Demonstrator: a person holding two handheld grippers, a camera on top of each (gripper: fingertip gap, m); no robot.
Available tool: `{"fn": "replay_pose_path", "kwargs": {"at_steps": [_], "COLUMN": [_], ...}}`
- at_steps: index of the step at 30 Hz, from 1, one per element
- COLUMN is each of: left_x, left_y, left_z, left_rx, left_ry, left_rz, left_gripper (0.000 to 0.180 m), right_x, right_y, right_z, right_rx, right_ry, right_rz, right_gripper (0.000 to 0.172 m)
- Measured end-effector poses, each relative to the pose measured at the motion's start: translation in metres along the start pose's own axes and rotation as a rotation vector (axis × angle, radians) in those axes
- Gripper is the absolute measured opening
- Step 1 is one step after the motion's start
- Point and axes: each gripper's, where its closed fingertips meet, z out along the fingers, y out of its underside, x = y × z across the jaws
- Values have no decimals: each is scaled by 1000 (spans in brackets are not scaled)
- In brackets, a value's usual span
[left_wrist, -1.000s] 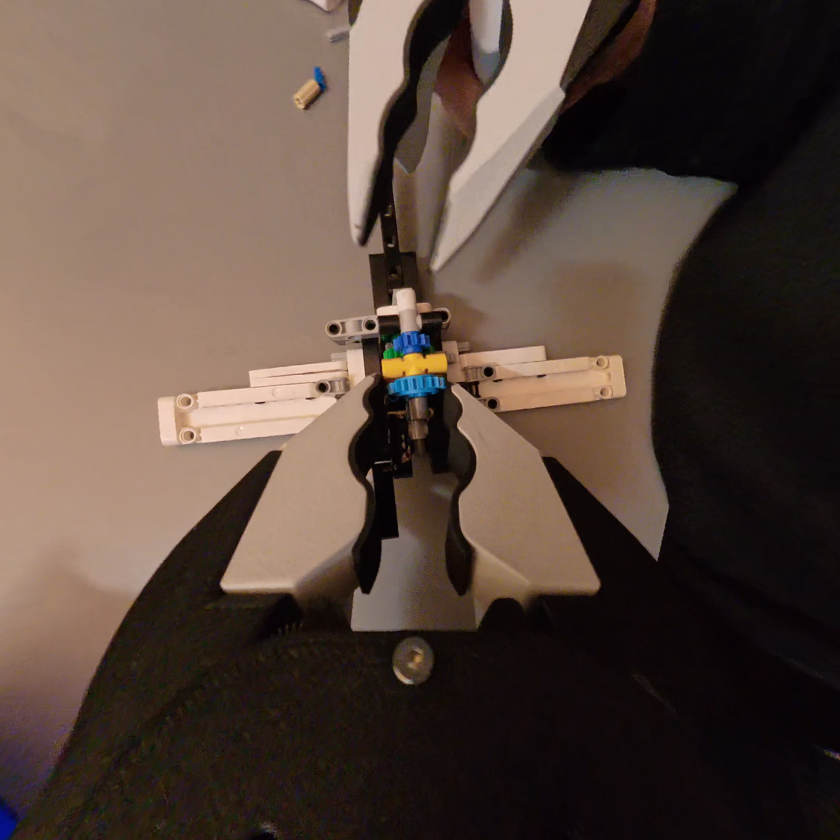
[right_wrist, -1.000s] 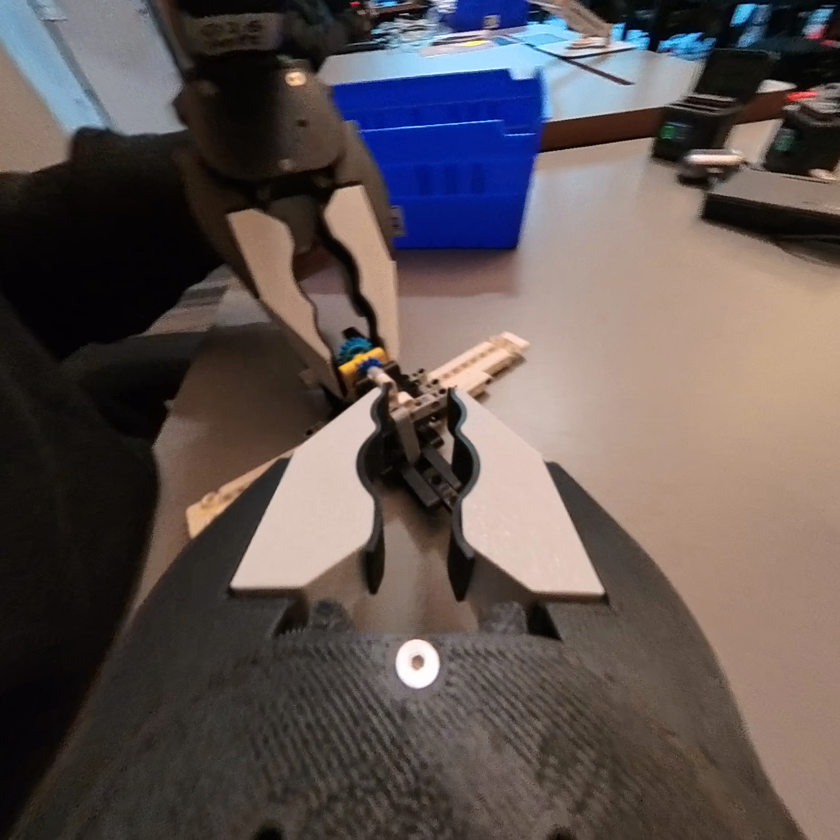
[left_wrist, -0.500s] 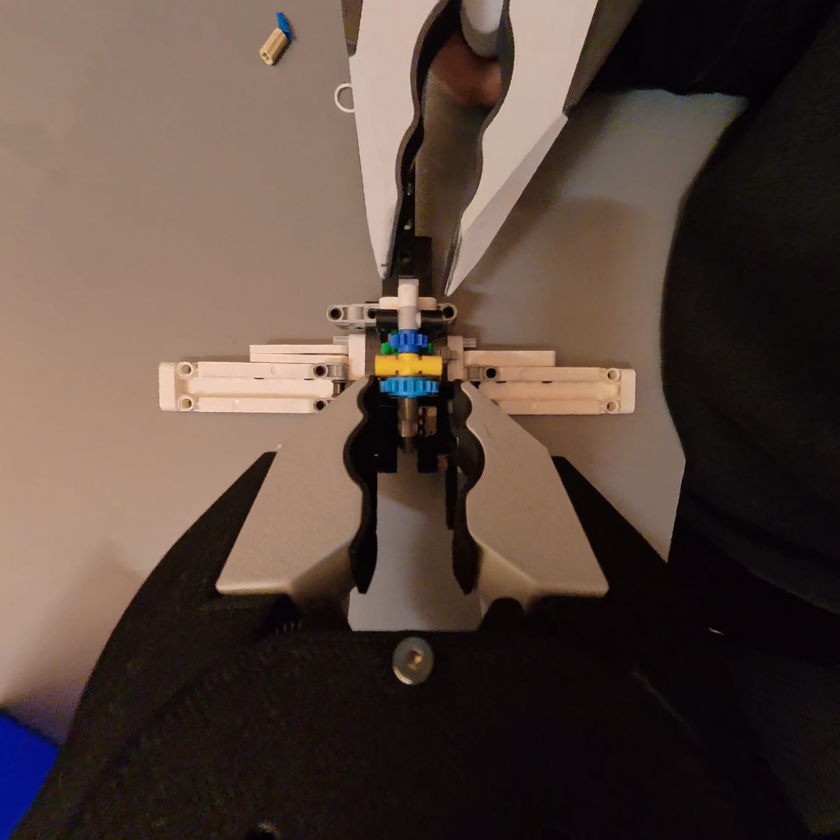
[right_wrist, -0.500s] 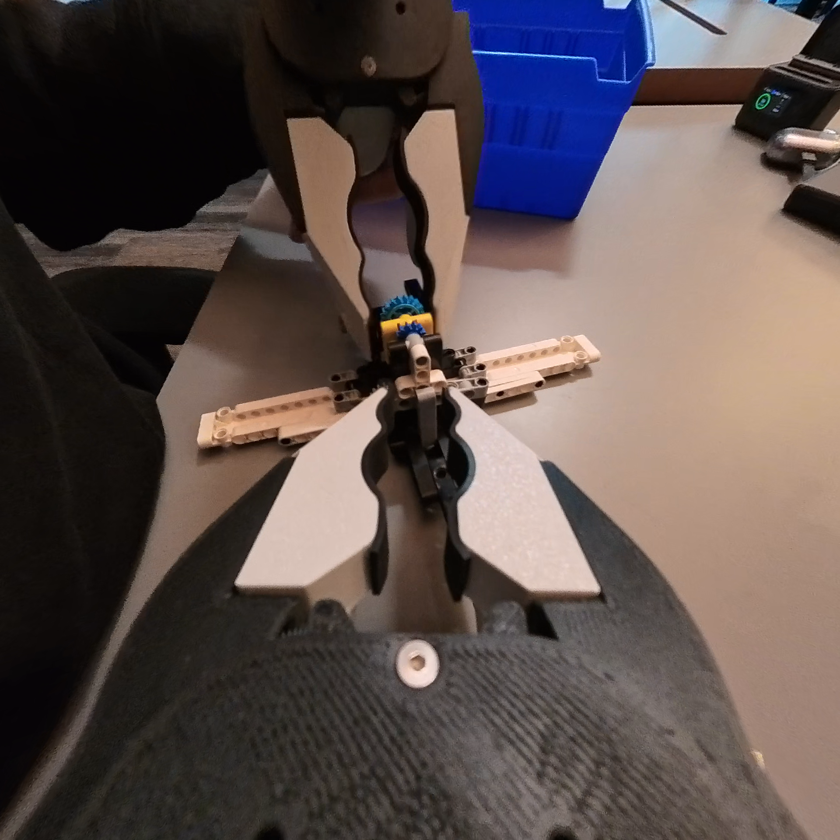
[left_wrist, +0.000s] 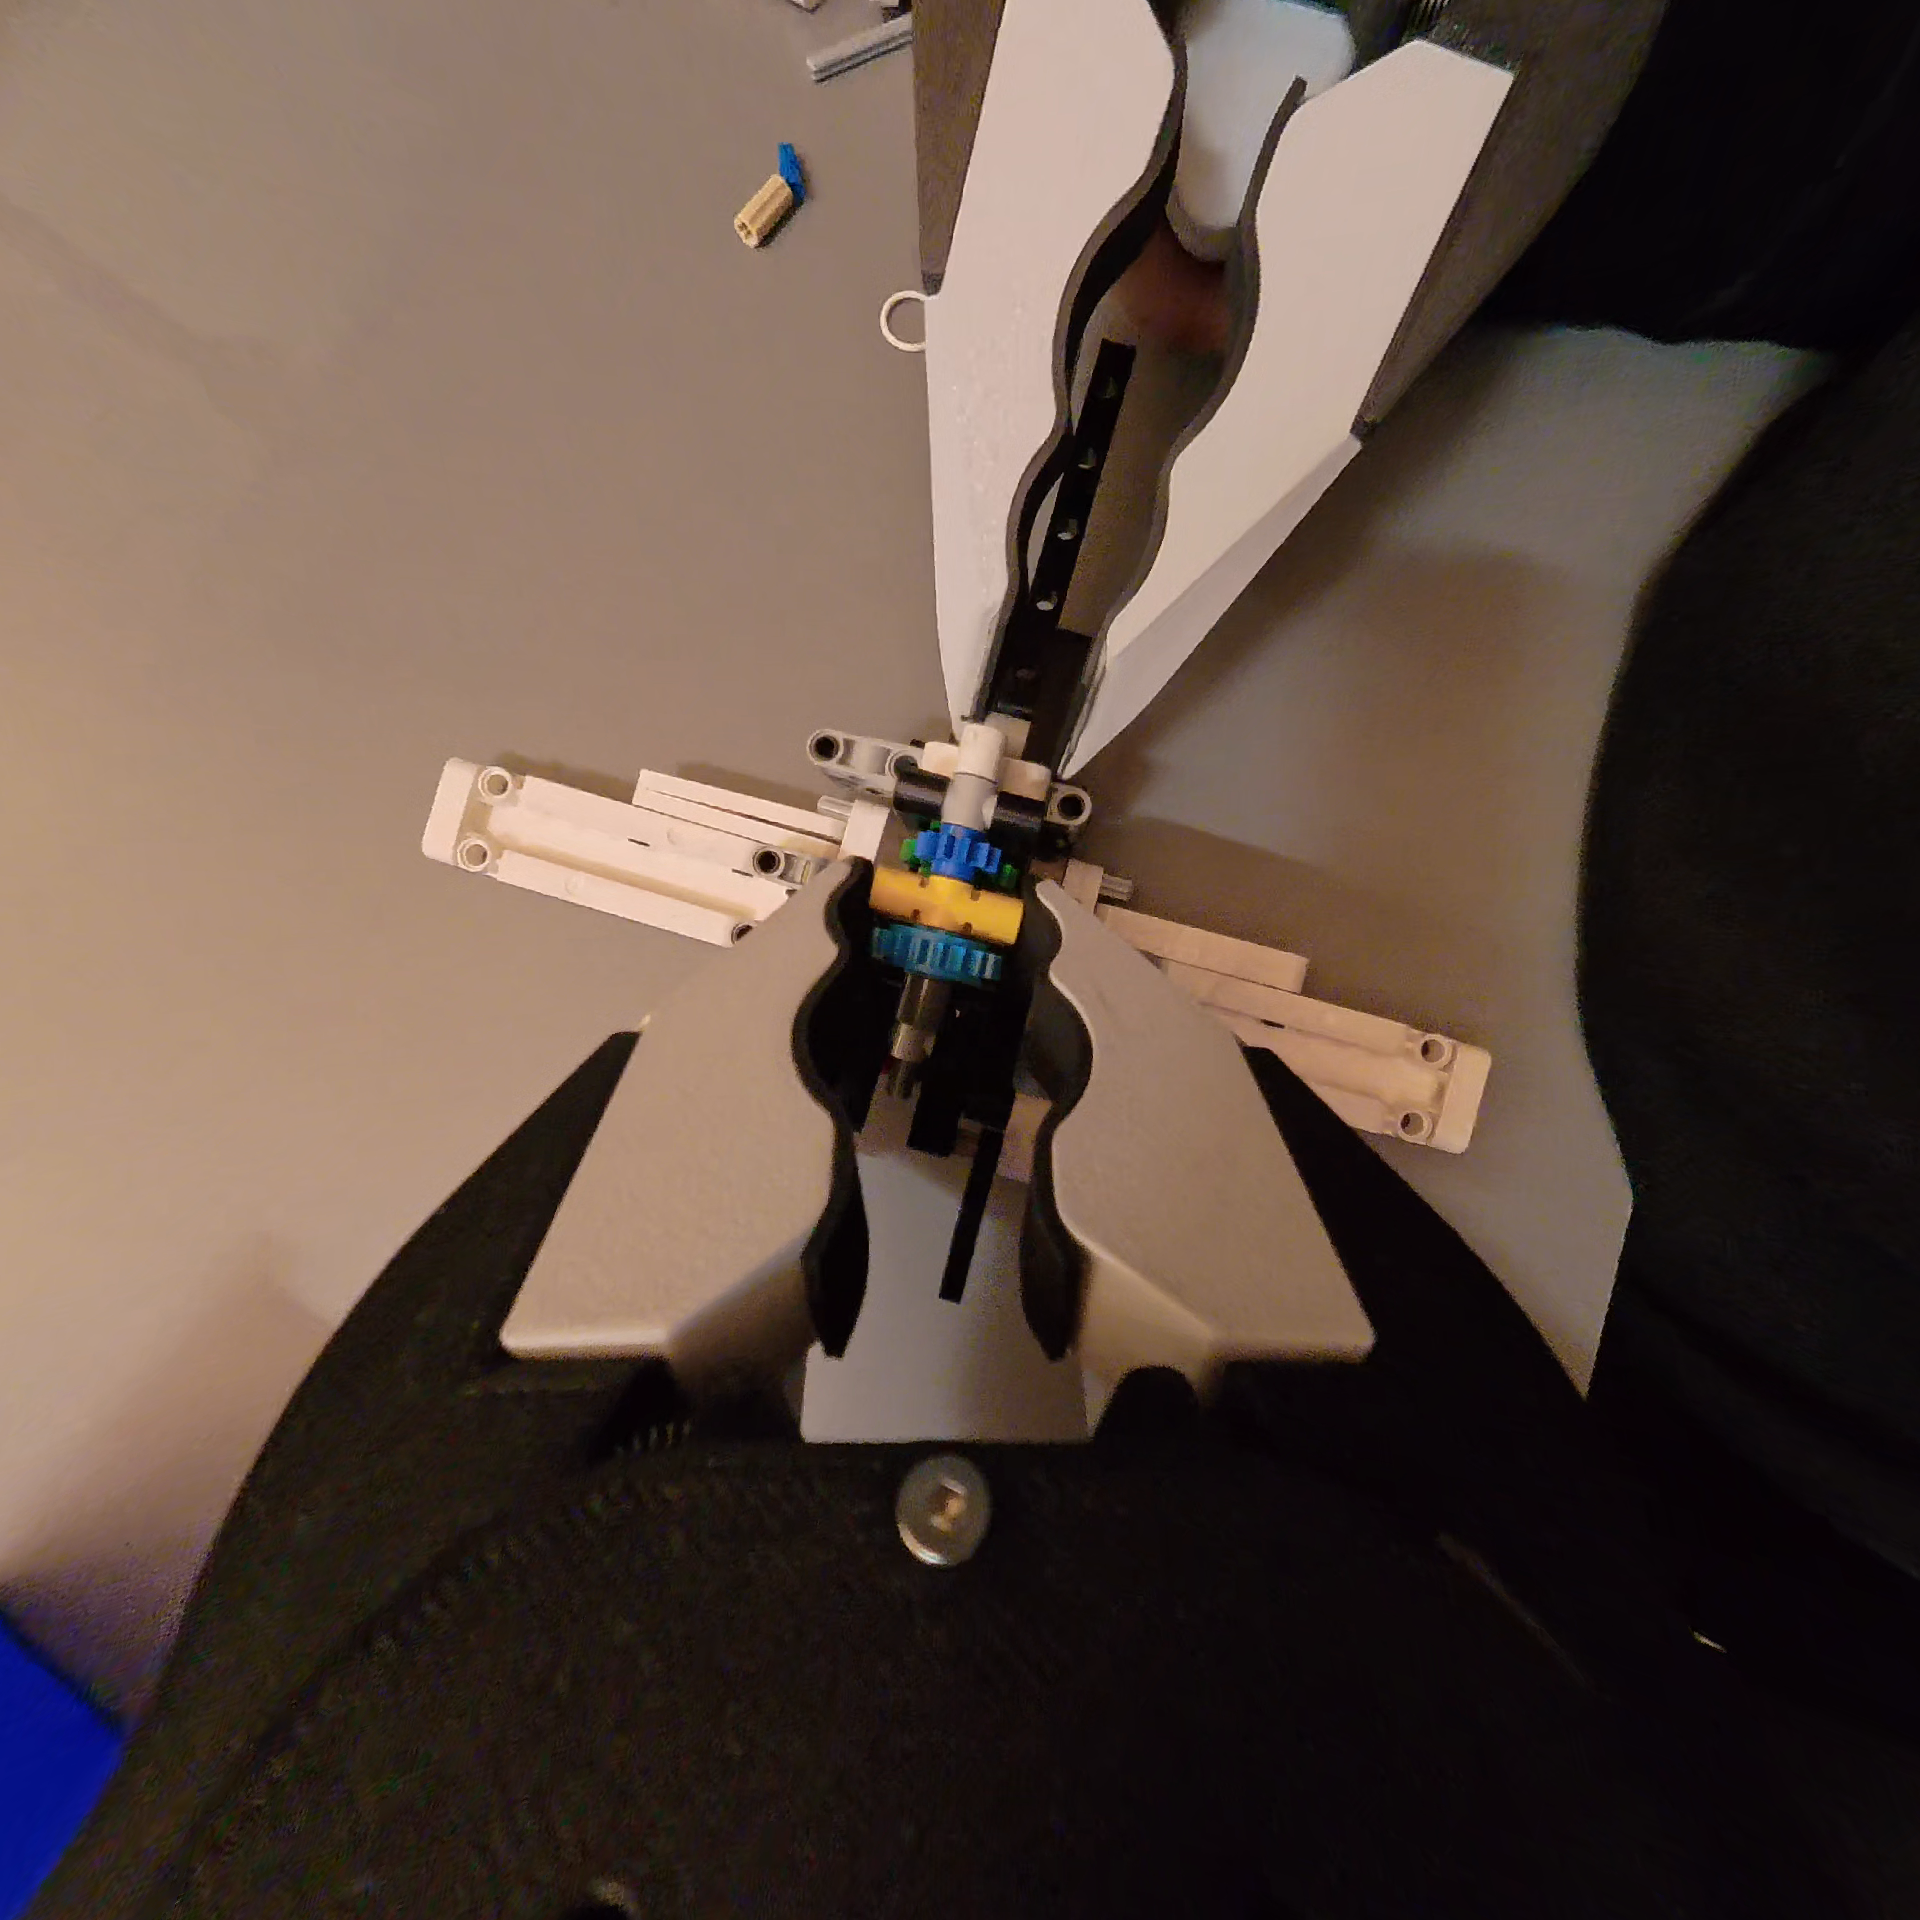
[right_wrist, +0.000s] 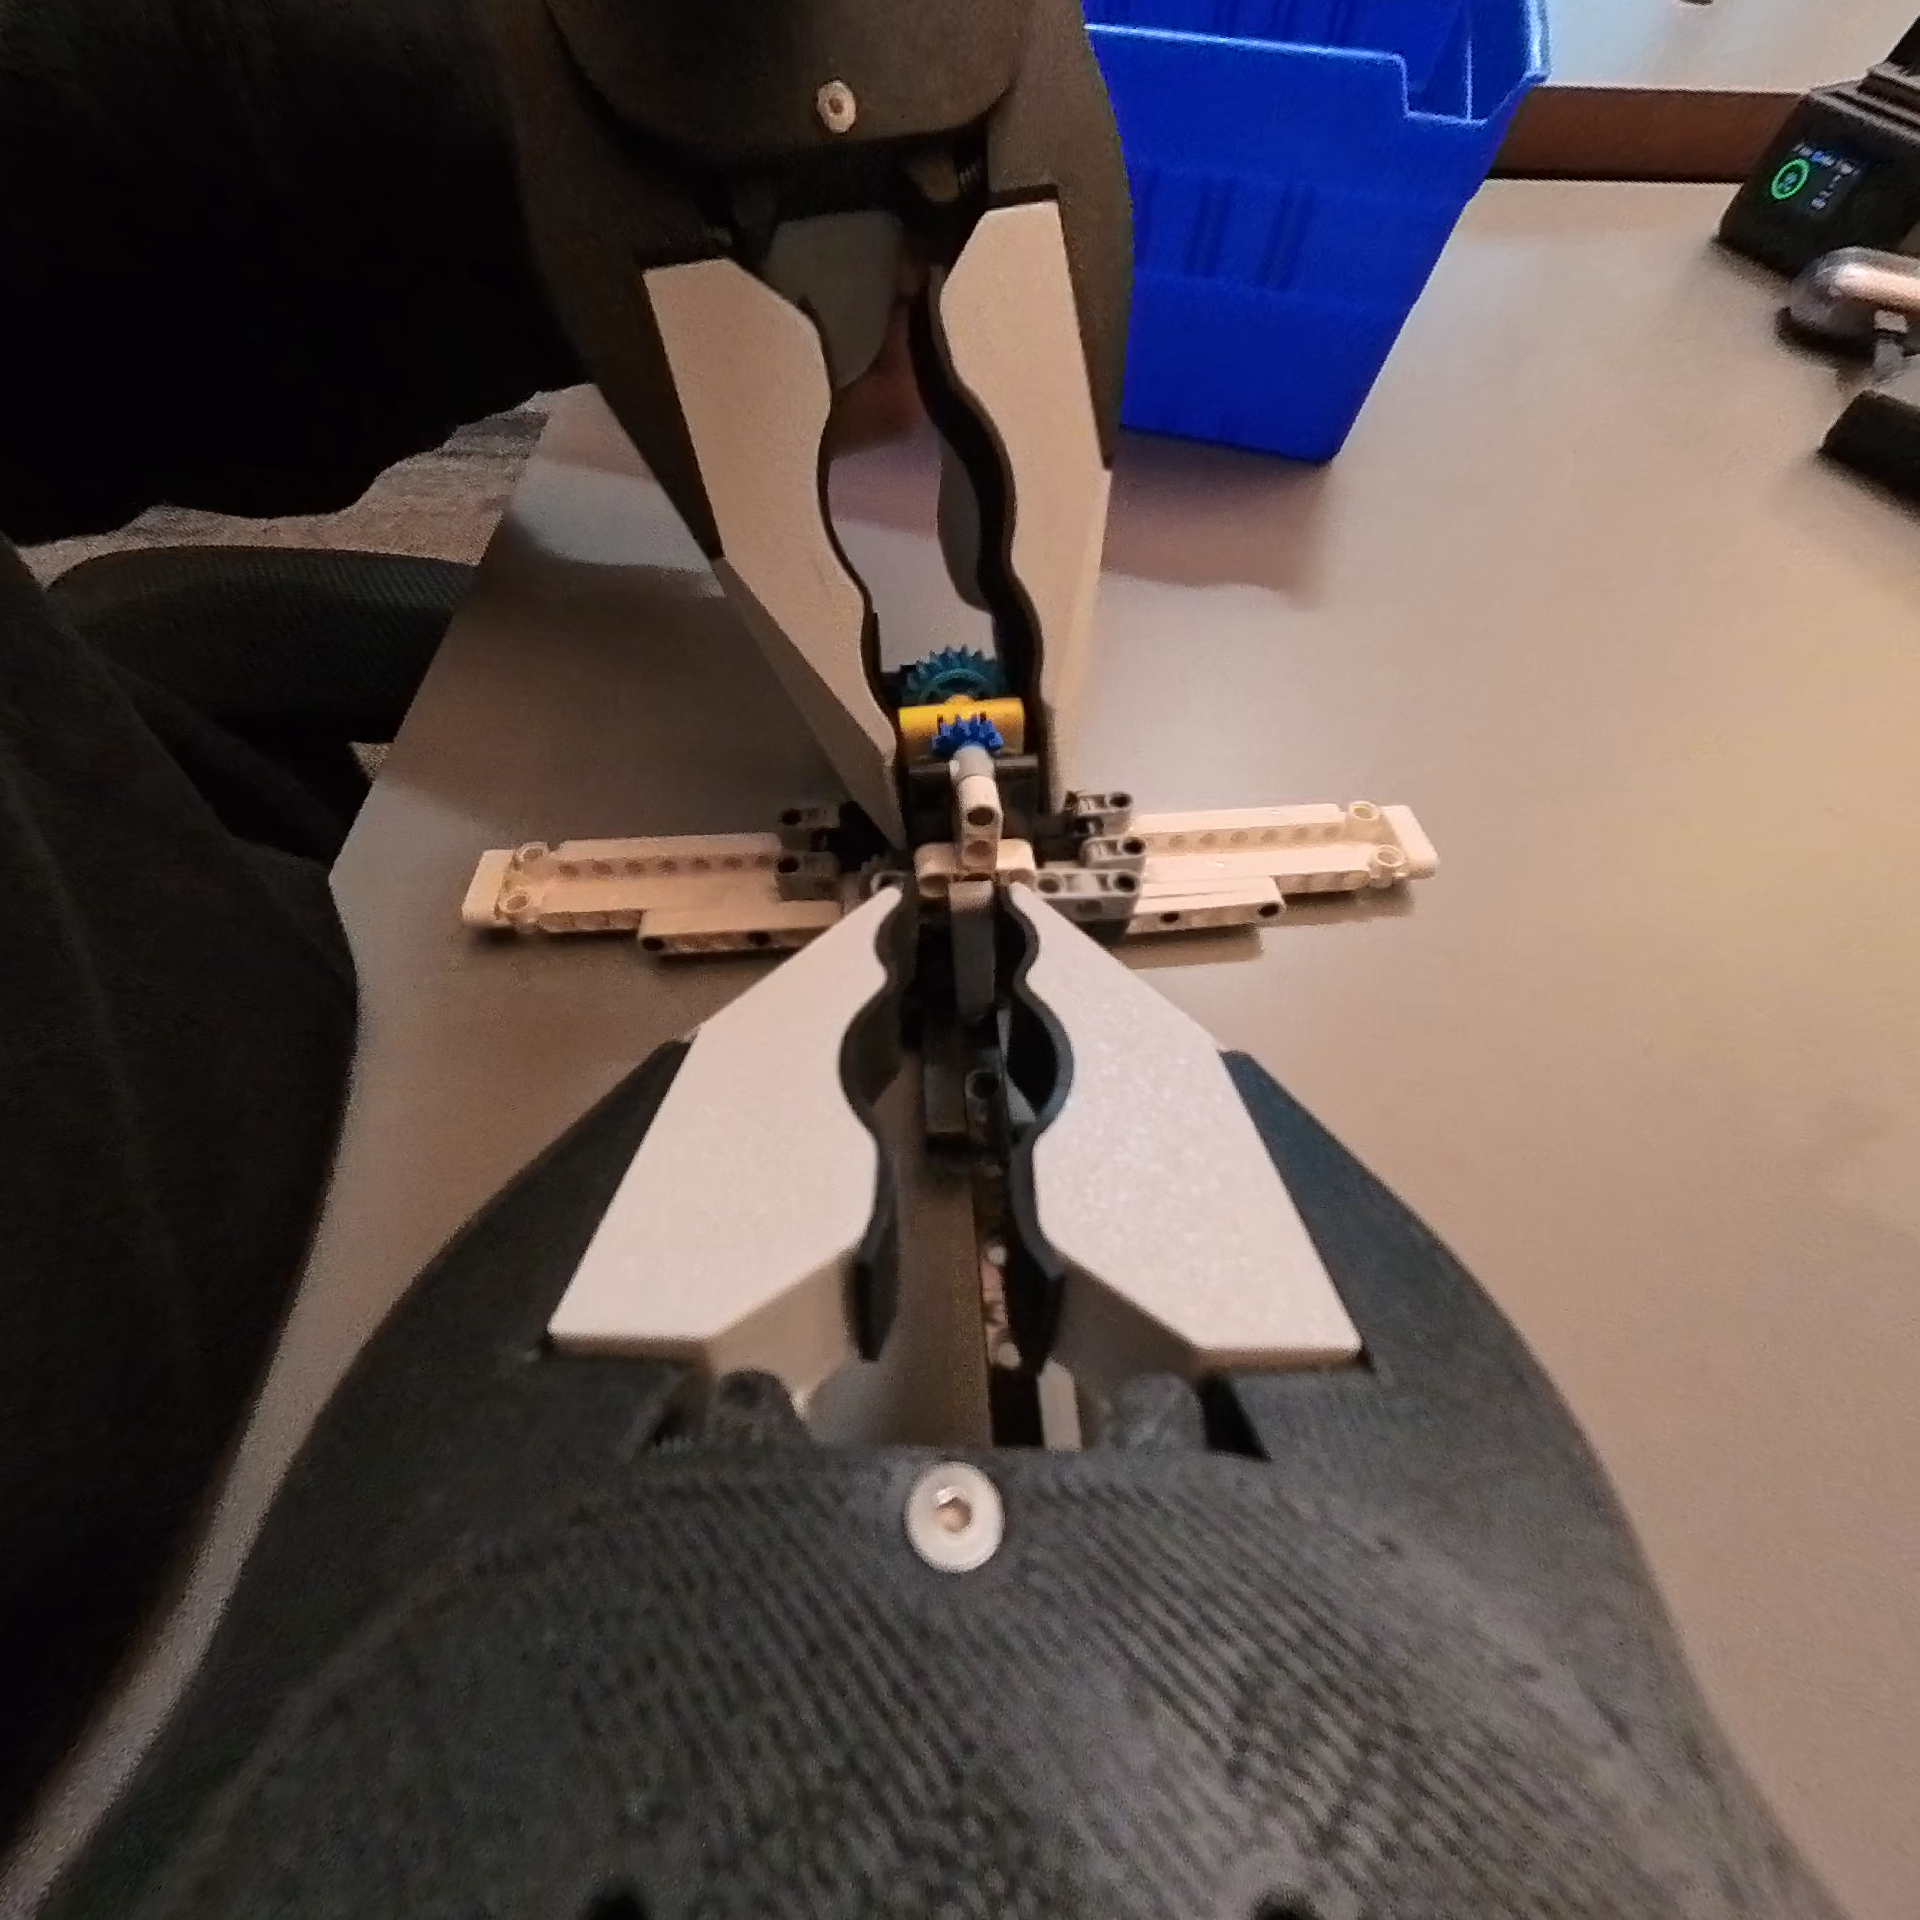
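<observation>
A toy brick model lies on the grey table (left_wrist: 312, 520), with long white wing beams (left_wrist: 623, 842) on both sides. Its middle carries a yellow block (left_wrist: 940, 899) between blue gears, and a black beam (left_wrist: 1070, 488) runs out from it. My left gripper (left_wrist: 945, 888) is shut on the yellow block and gear section. The right wrist view shows its fingers (right_wrist: 971, 790) clasping that block (right_wrist: 961, 722). My right gripper (right_wrist: 958, 899) is shut on the dark beam (right_wrist: 971, 966). In the left wrist view its fingertips (left_wrist: 1023, 727) pinch the black beam from the far side.
A blue bin (right_wrist: 1278, 260) stands behind the model. Dark devices (right_wrist: 1808, 197) sit at the far right. A tan pin (left_wrist: 769, 208), a white ring (left_wrist: 902, 317) and a grey axle (left_wrist: 857, 47) lie loose on the table. A dark sleeve (left_wrist: 1766, 935) borders the right side. Both grippers' tips are close together, under 4 cm apart.
My left jaws widened a little, then closed again on the gear section. My right jaws narrowed onto the black beam as the gripper came closer. The model has turned slightly in the left wrist view.
</observation>
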Motion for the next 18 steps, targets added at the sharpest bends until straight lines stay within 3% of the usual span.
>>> {"fn": "replay_pose_path", "kwargs": {"at_steps": [13,16,18], "left_x": [3,4,5], "left_y": [-1,-1,-1], "left_z": [1,1,1], "left_rx": [17,19,20], "left_ry": [17,20,24], "left_rz": [11,16,22], "left_gripper": [25,25,25], "right_x": [1,0,-4], "right_y": [2,-4,-8], "right_z": [-3,-3,-2], "right_rx": [-14,11,29], "right_ry": [-2,-14,-43], "right_rz": [11,7,8], "right_gripper": [5,26,30]}}
